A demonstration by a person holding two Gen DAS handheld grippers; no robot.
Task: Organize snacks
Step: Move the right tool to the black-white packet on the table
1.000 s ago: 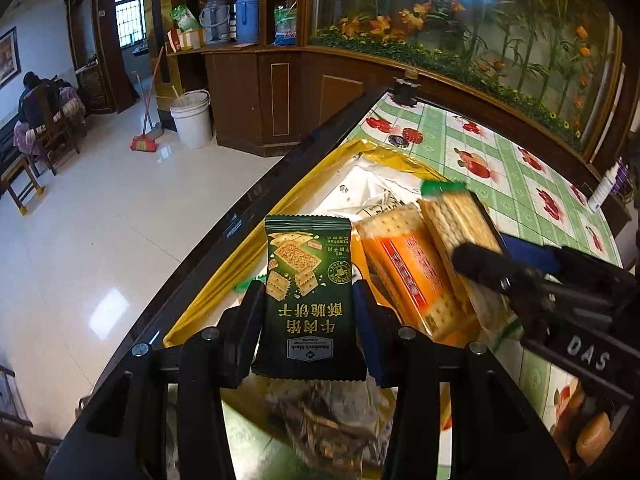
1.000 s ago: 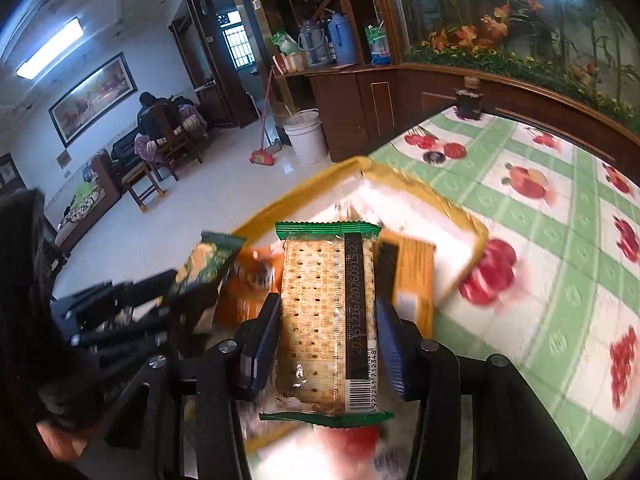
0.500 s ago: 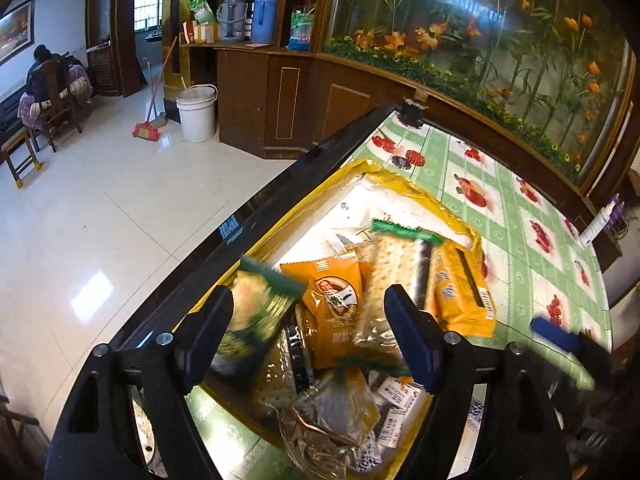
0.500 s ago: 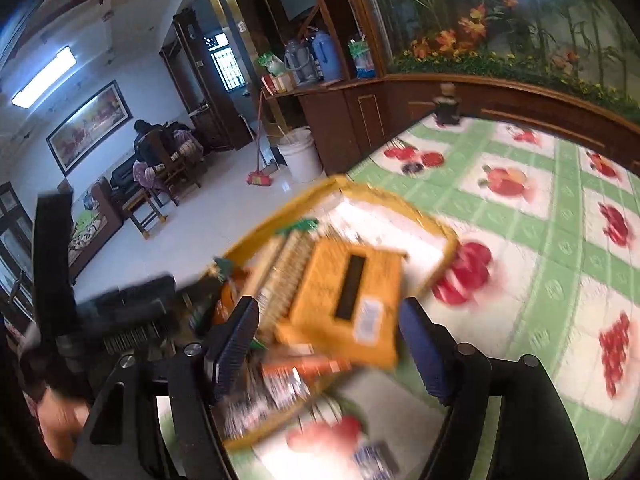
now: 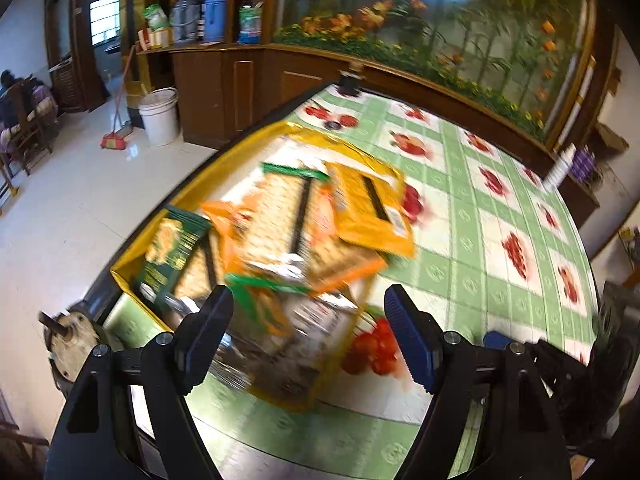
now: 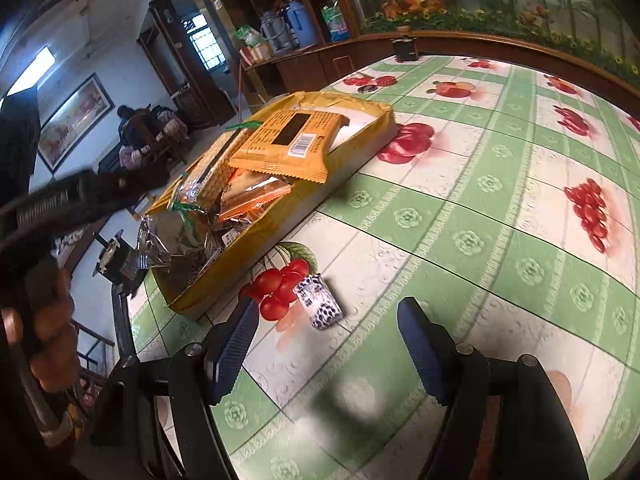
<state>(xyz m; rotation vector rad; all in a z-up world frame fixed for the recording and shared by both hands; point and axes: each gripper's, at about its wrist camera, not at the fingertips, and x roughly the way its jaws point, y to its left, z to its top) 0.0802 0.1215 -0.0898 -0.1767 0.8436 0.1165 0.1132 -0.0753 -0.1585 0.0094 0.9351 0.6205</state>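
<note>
Yellow box (image 6: 362, 142) of snacks sat on your green-checked counter (image 6: 500, 216), orange packet (image 6: 288, 140) on top of the heap, small blue-and-white packet (image 6: 319, 301) loose beside it, your left gripper (image 5: 308, 334) and right gripper (image 6: 326, 350) both empty, jaws wide after just opening.

tabletop (image 6: 460, 208): shiny, smooth plastic cloth | yellow box (image 6: 360, 136): matt cardboard | snack packs (image 6: 288, 140): glossy plastic wrap | silver bag (image 6: 168, 236): crinkly shiny foil | floor (image 5: 68, 200): shiny smooth tiles
</note>
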